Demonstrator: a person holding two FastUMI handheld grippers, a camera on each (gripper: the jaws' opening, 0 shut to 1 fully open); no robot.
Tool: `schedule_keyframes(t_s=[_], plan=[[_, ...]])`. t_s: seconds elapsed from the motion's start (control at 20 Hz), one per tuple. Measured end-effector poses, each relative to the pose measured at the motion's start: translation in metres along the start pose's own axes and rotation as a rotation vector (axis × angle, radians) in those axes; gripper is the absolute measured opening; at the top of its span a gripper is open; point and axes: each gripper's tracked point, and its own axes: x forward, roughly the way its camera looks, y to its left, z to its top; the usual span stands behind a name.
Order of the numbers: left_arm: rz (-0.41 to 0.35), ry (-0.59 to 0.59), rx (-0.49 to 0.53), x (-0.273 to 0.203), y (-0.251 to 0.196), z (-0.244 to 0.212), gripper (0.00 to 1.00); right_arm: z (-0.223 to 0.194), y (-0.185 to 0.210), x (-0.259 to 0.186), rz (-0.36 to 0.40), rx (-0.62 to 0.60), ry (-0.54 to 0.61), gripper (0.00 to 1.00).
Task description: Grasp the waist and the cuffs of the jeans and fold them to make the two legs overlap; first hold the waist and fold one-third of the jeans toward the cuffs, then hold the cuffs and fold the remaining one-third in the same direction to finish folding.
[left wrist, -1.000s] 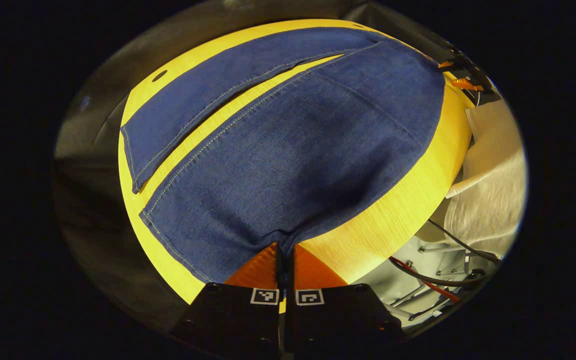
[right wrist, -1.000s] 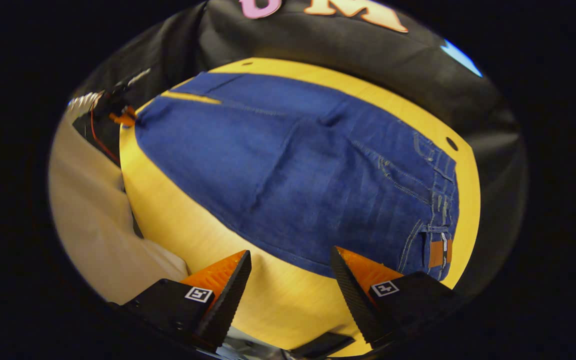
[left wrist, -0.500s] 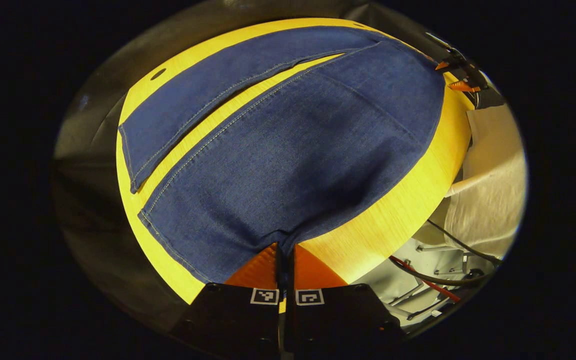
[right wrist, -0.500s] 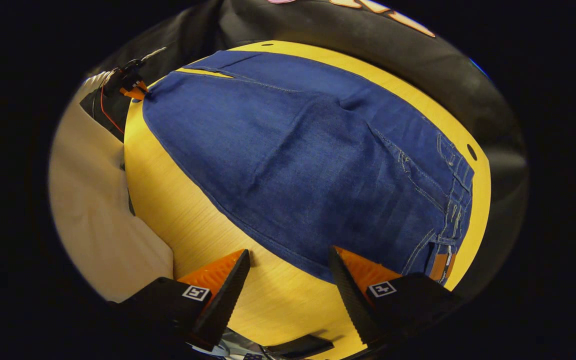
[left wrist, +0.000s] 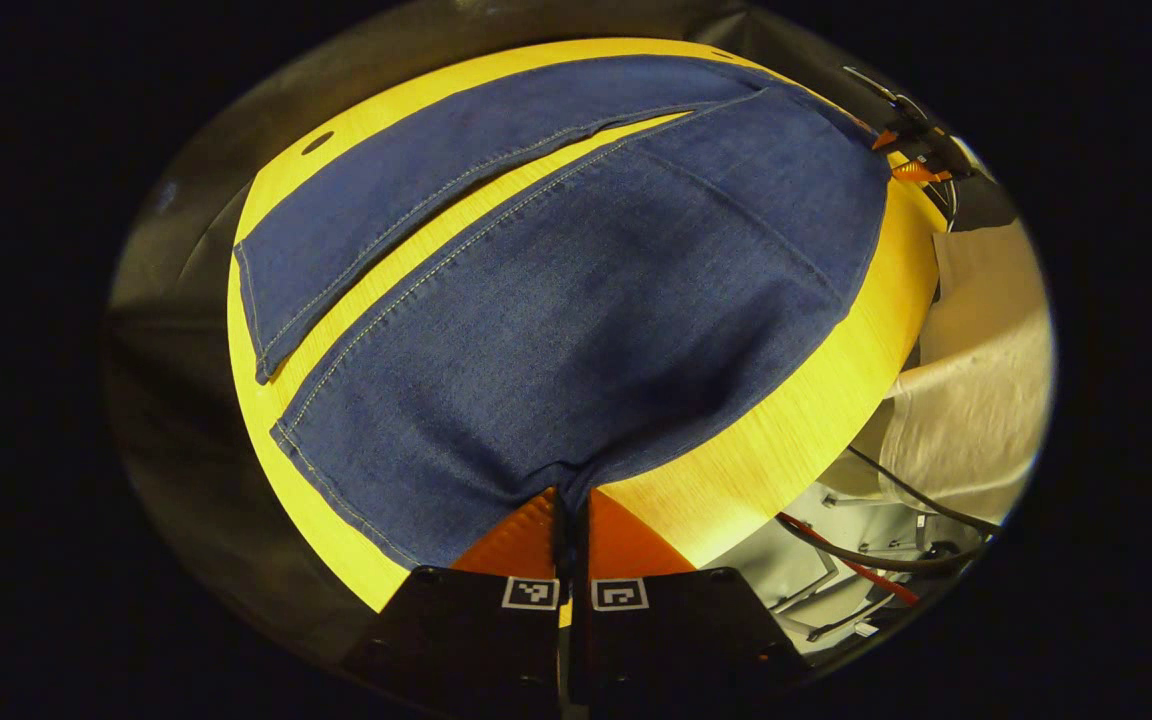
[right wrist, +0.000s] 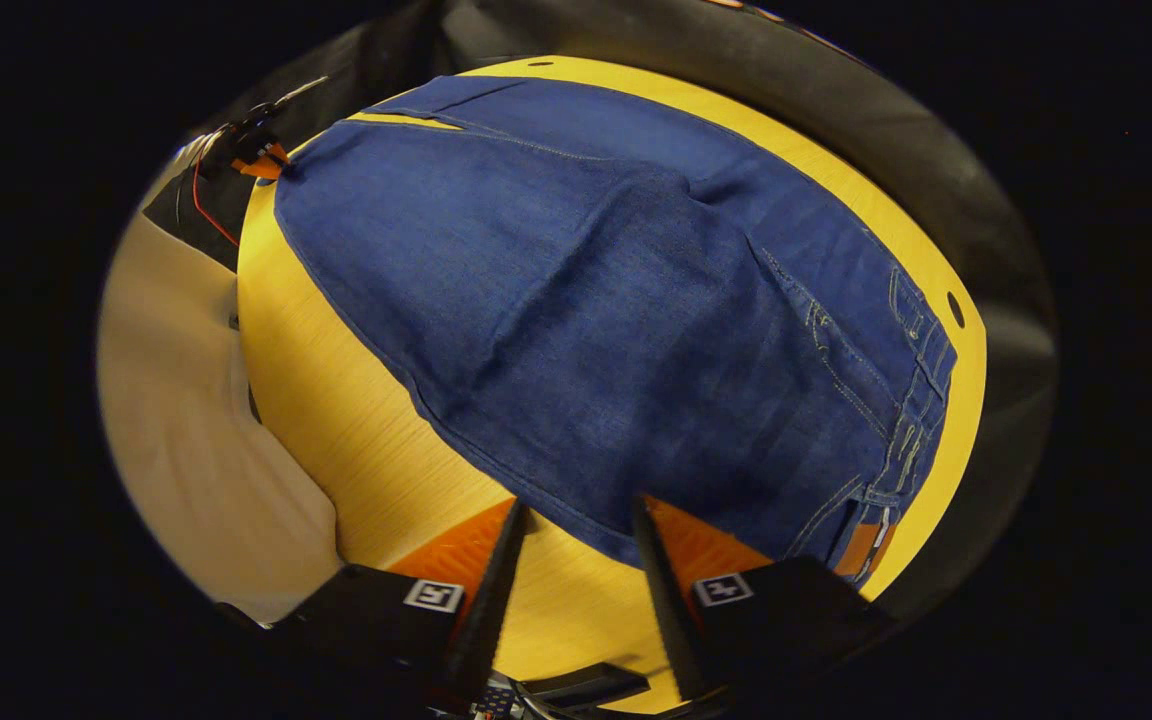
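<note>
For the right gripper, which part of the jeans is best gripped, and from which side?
Likely the near waist corner by the leather patch, approached from the table's near edge. The jeans lie flat there with their hem at the open right gripper, while the left gripper already pinches the near cuff.

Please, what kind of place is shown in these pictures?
Probably a recording booth, not a home: dark blue denim jeans lie spread on a yellow wooden table, black cloth wall hangs behind, and loose cables run below the table edge.
</note>
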Motion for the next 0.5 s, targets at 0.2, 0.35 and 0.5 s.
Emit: schedule_keyframes(t_s=[0.2,0.35,0.5], plan=[[0.007,-0.020,-0.012,0.0010,0.0015,0.0008,0.00,0.0091,0.0079,-0.0030,-0.028,-0.049,-0.023,0.14],[0.013,-0.034,-0.015,0.0026,0.0011,-0.0017,0.00,0.0057,0.0087,-0.0028,-0.029,0.026,-0.026,0.11],[0.011,-0.031,-0.038,0.0035,0.0024,-0.0036,0.00,0.0053,0.0075,-0.0028,-0.030,0.076,-0.006,0.11]])
